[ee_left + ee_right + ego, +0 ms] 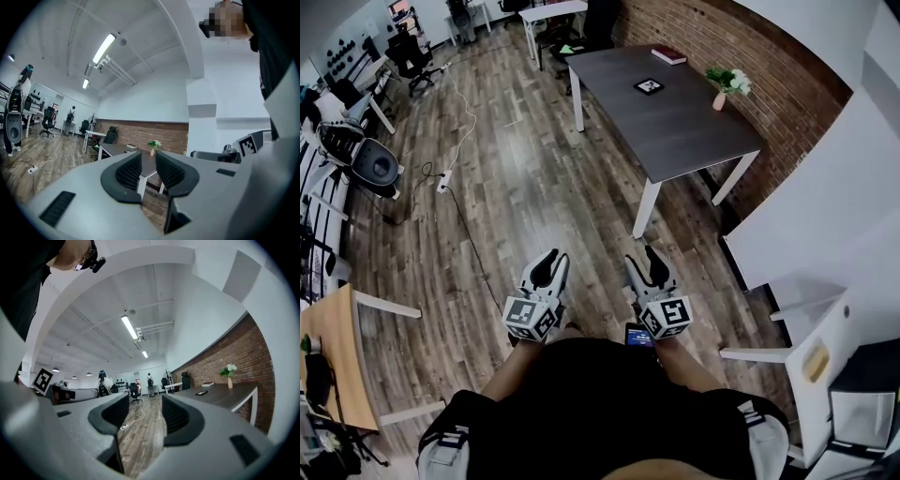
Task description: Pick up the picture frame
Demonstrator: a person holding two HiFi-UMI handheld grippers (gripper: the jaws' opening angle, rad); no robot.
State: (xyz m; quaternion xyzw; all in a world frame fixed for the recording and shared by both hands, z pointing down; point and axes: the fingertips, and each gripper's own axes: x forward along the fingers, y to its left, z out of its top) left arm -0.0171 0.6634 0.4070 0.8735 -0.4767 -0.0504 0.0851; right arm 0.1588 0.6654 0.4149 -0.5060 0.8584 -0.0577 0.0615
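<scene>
The picture frame [649, 86], small and black with a white picture, lies flat on the dark grey table [675, 131] far ahead of me; in the right gripper view the picture frame [201, 393] is a small dark slab on the table top. My left gripper [546, 268] [148, 159] and right gripper [648, 267] [145, 401] hang close to my body above the wooden floor, well short of the table. The left jaws stand a little apart, the right jaws wider. Both hold nothing.
A red book [667, 54] and a vase of flowers [724, 86] share the table, which stands against a brick wall [750, 56]. A power strip with cable [443, 183] lies on the floor. A wooden desk [337, 347] is at left, a white cabinet [811, 352] at right.
</scene>
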